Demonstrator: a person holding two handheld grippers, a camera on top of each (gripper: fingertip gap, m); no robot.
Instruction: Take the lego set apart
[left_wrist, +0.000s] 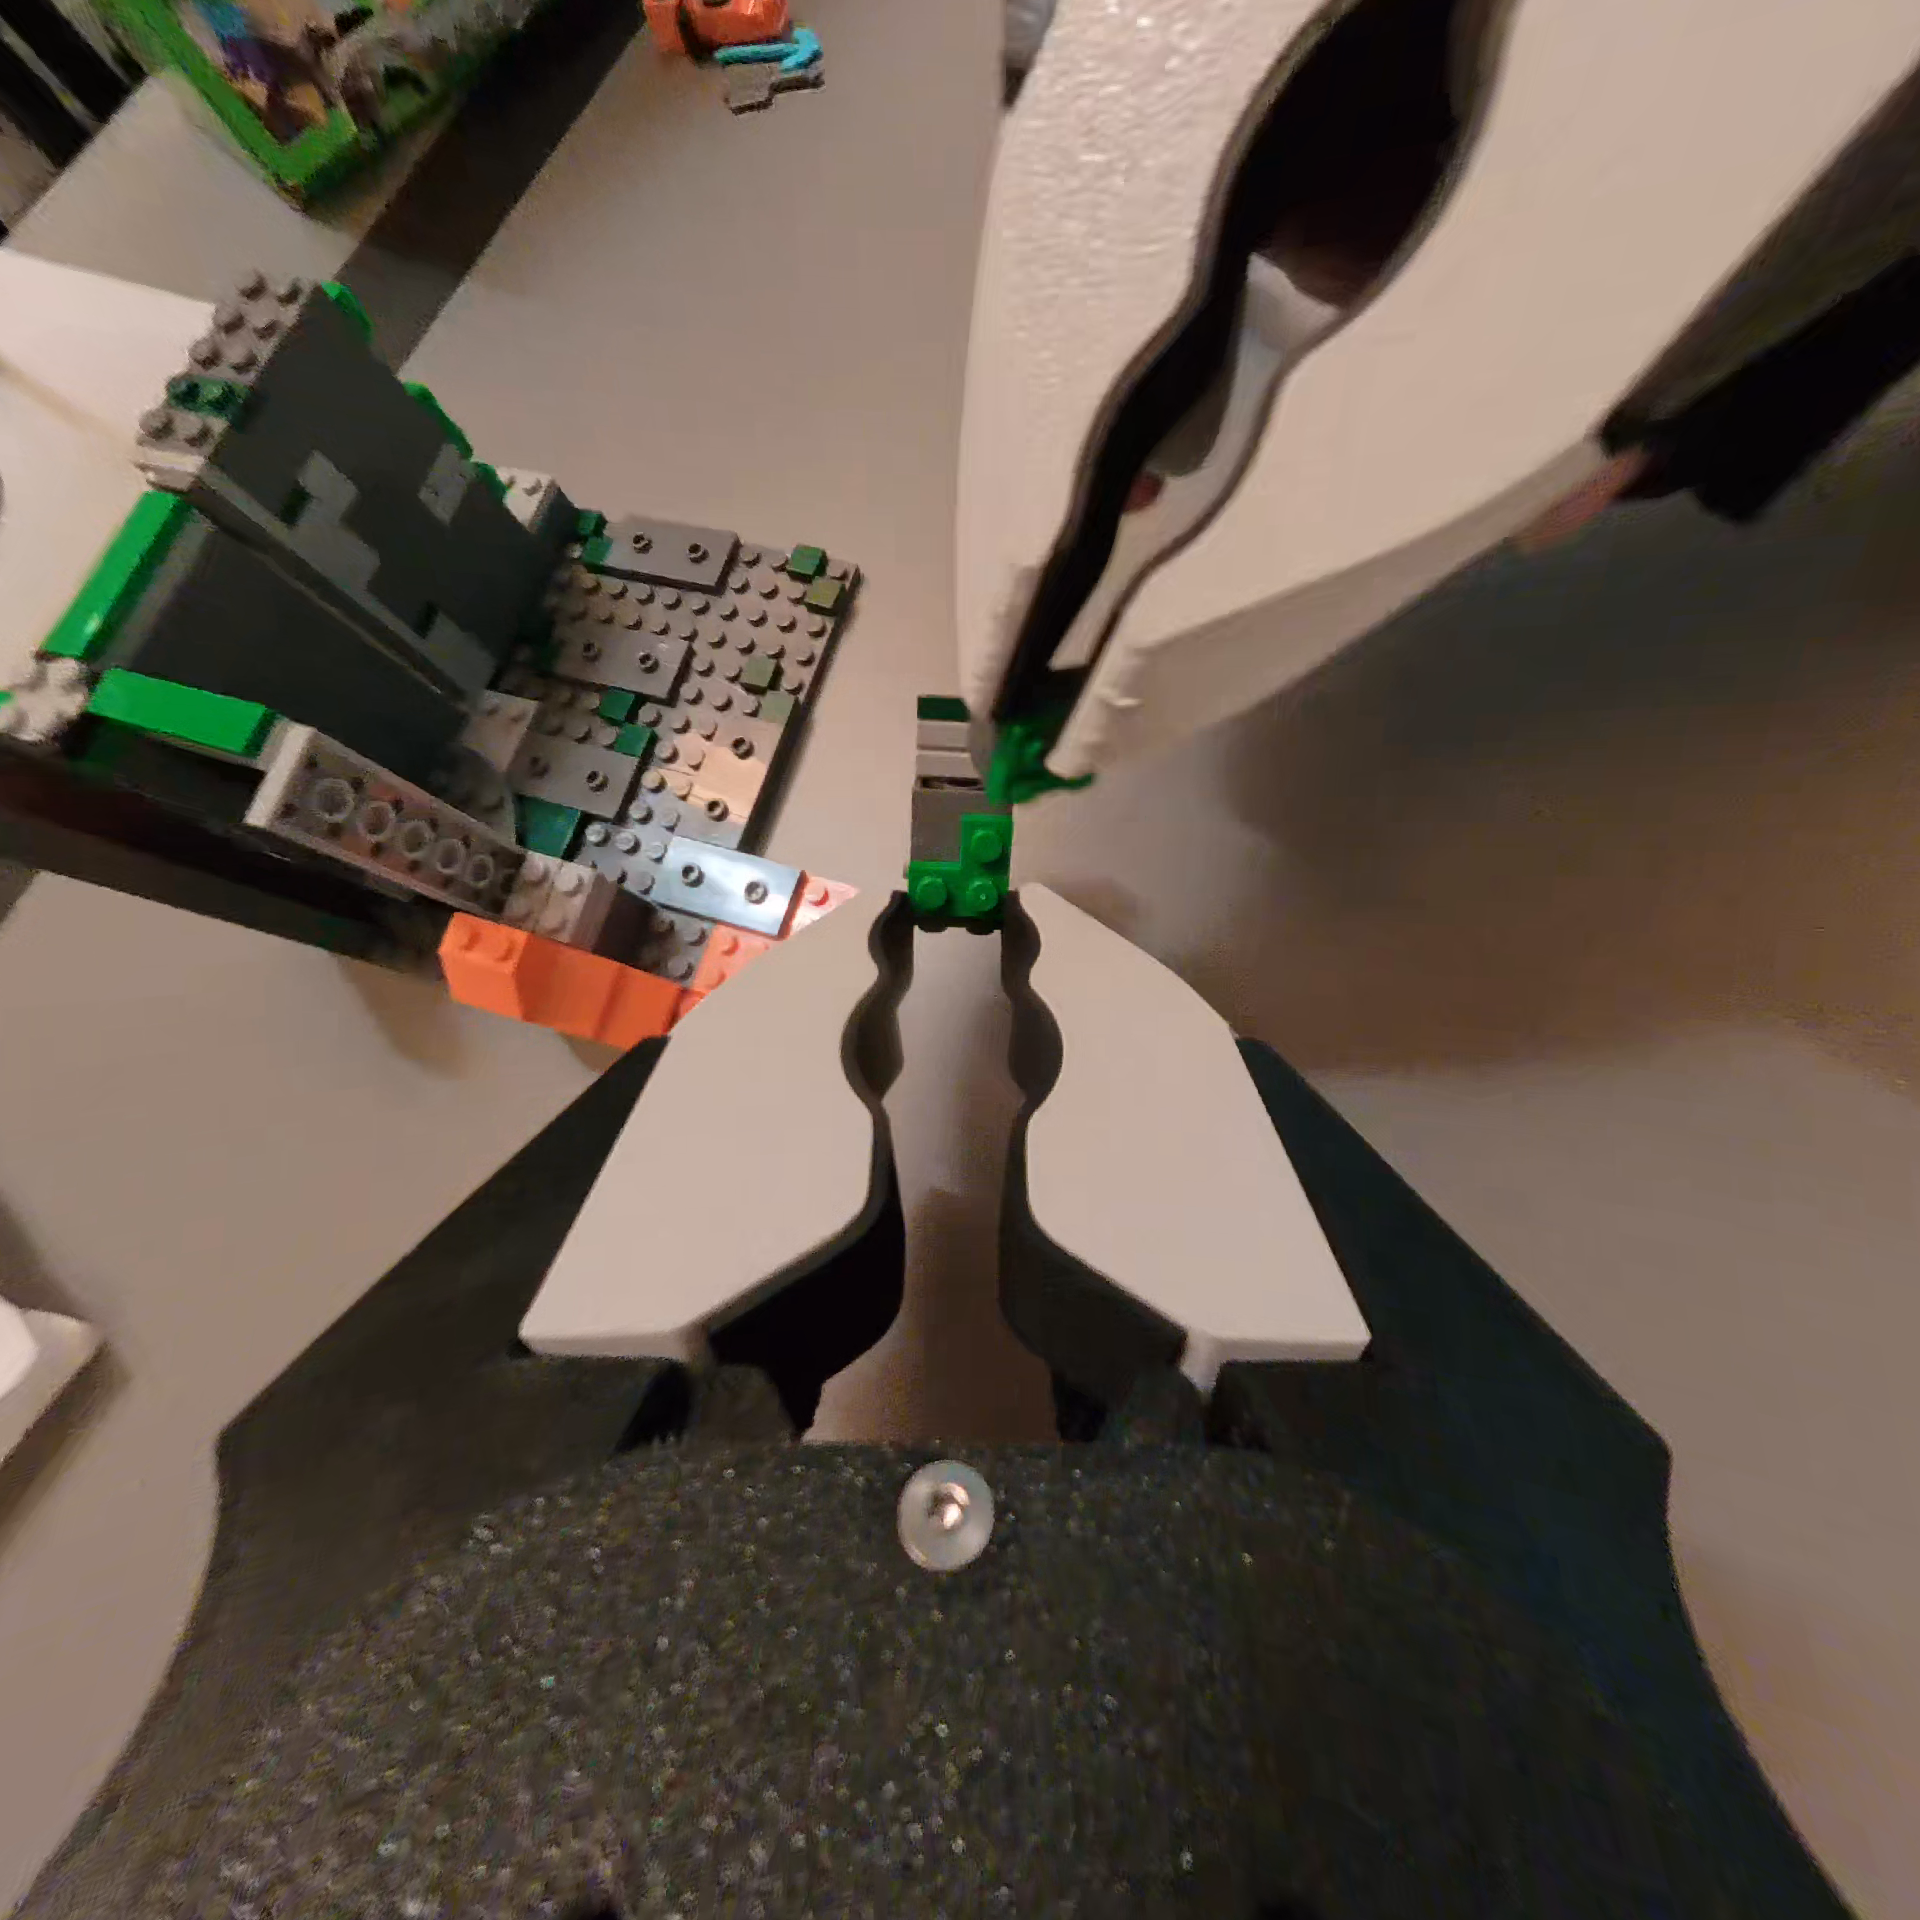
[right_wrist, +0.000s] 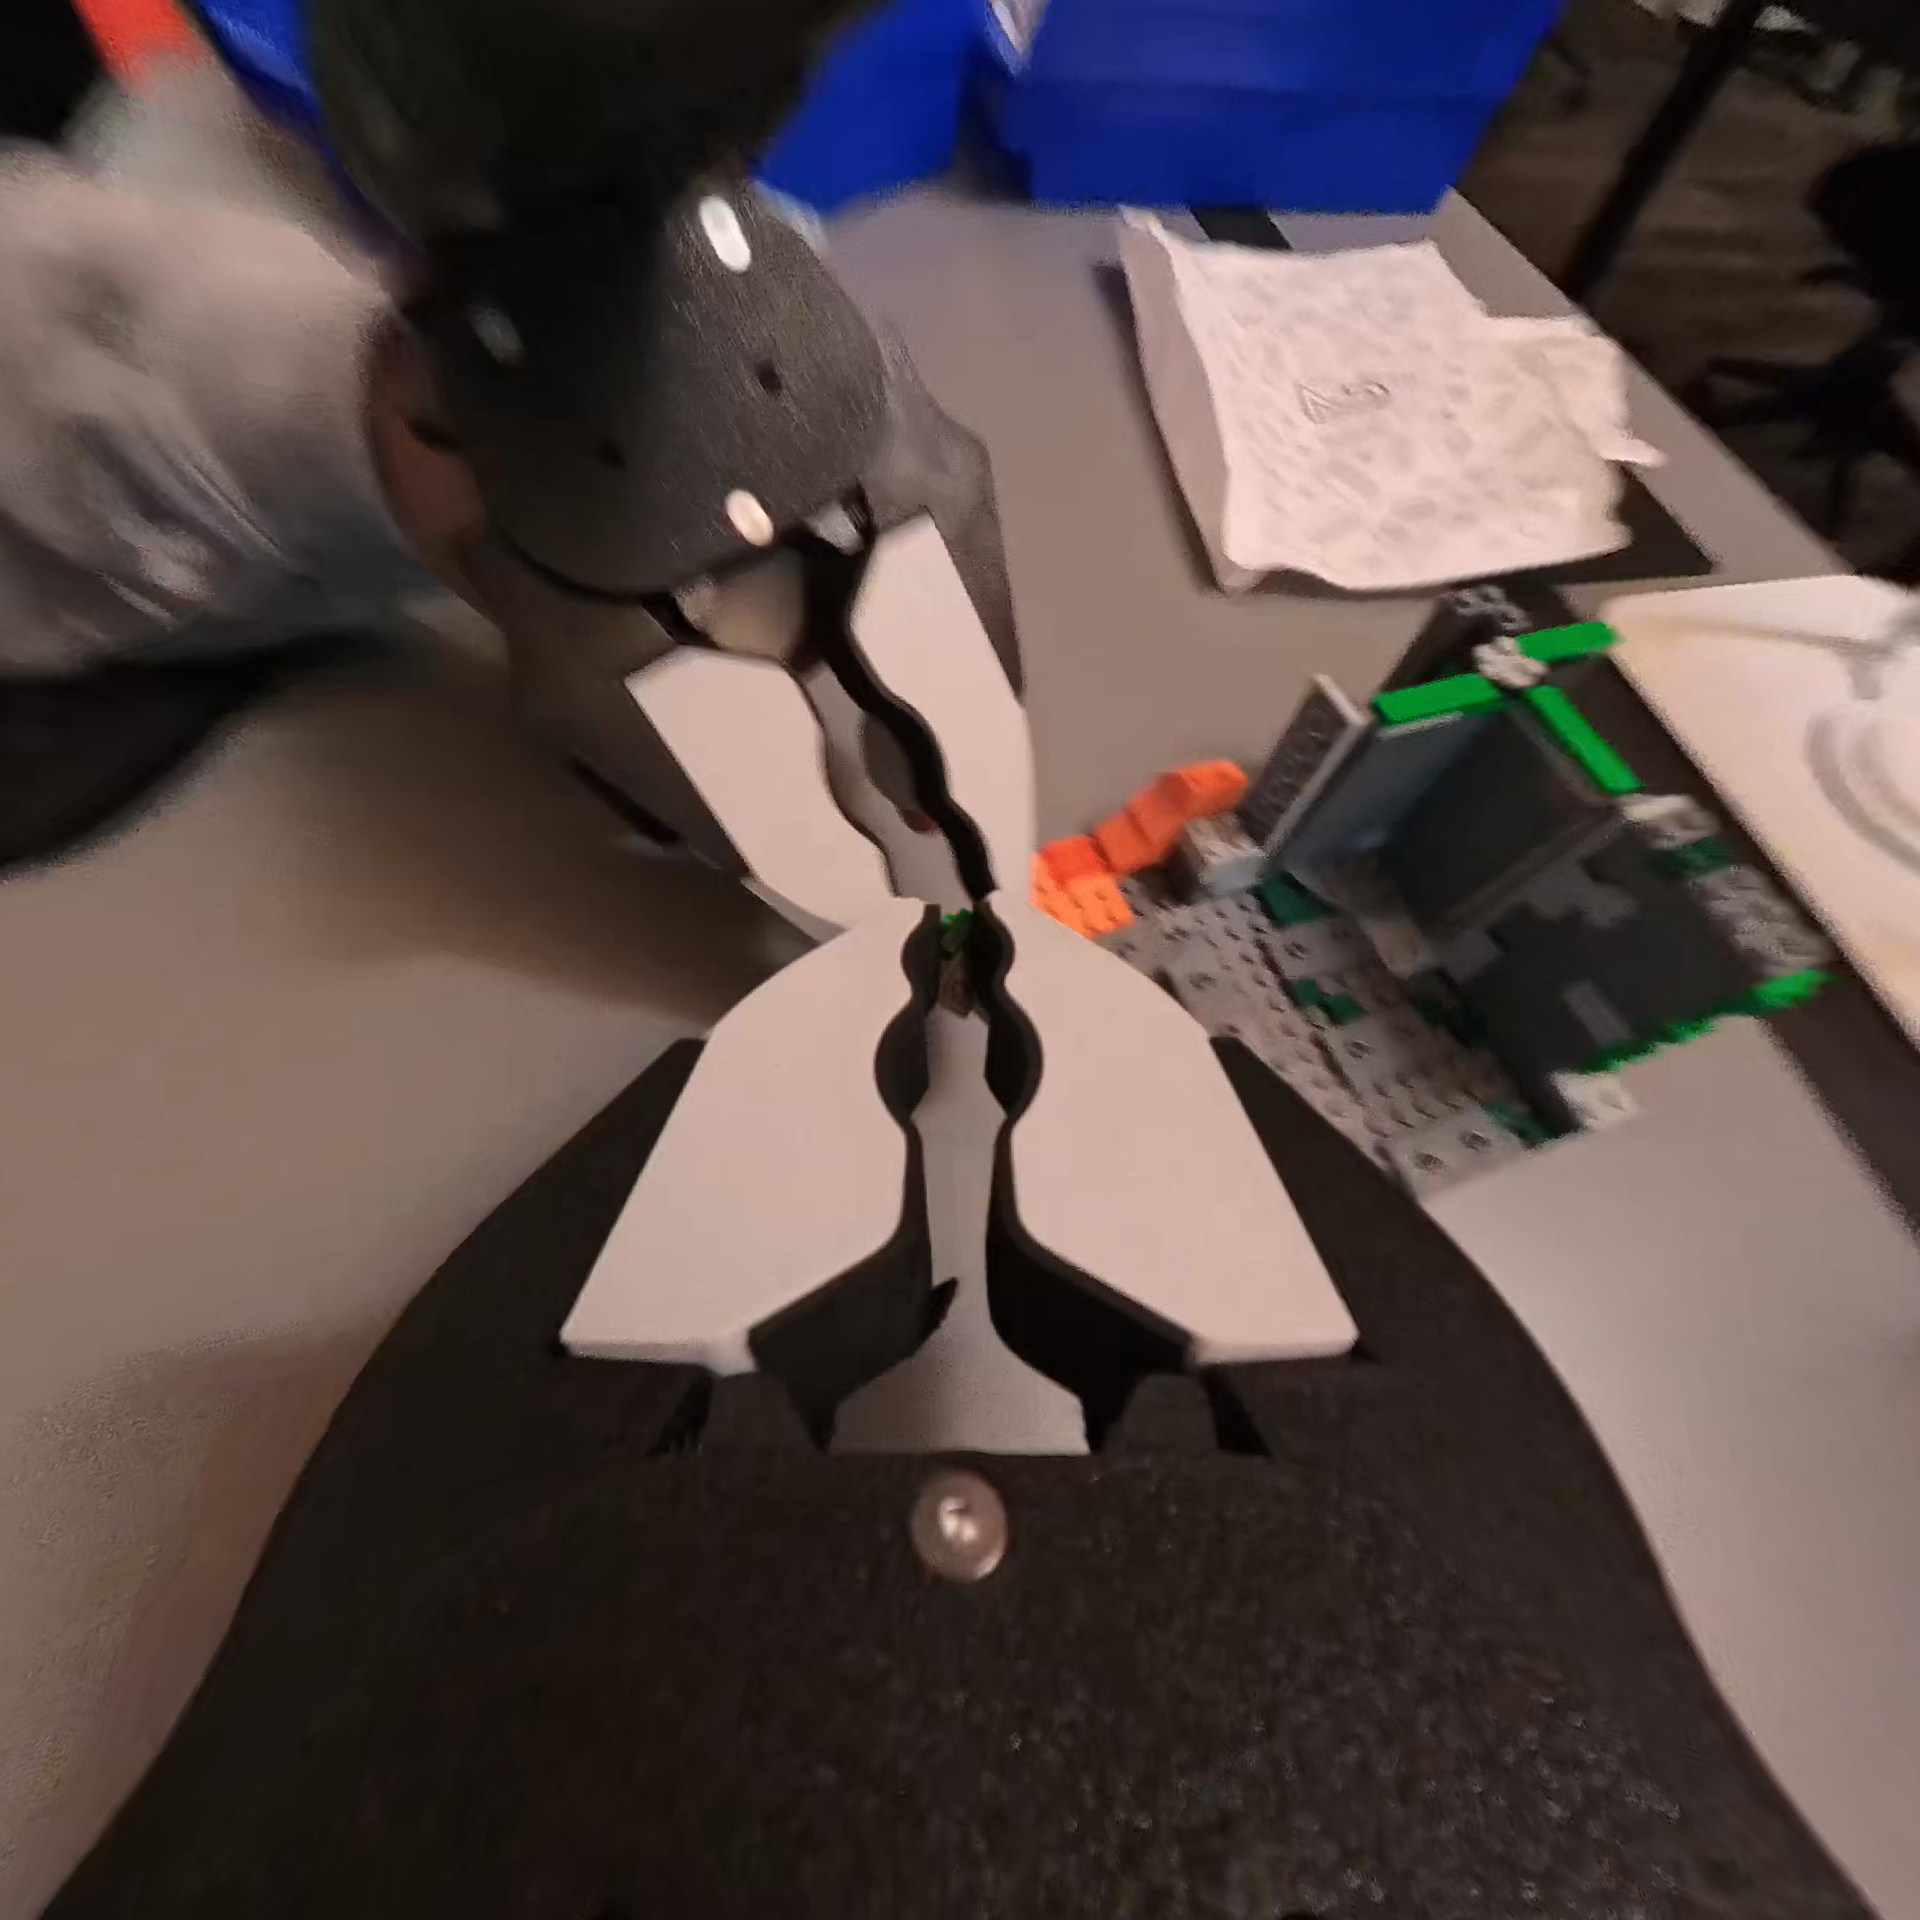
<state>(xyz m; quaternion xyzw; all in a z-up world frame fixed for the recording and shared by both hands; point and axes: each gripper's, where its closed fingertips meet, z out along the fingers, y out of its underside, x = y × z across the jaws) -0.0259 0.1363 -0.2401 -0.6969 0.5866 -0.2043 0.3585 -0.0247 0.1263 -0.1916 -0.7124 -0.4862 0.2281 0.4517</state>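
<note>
Two grippers meeting tip to tip, left gripper (left_wrist: 958, 906) jaws clamping small brick stack (left_wrist: 958, 831), right gripper (left_wrist: 1023, 764) jaws pinching its green leaf piece (left_wrist: 1023, 774)

The table (left_wrist: 644, 291) was plain grey. The half-built lego set (left_wrist: 499, 665) sat right on it, with orange bricks (left_wrist: 561, 987) at its edge. Farther back lay a green box (left_wrist: 301, 94), some loose pieces (left_wrist: 758, 52), and a crumpled paper sheet (right_wrist: 1382, 405).

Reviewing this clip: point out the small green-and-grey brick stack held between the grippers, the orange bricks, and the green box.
small brick stack (left_wrist: 961, 862), left wrist view, green studded face.
orange bricks (left_wrist: 561, 982), left wrist view, front sloped side.
green box (left_wrist: 301, 104), left wrist view, its printed side.
</note>
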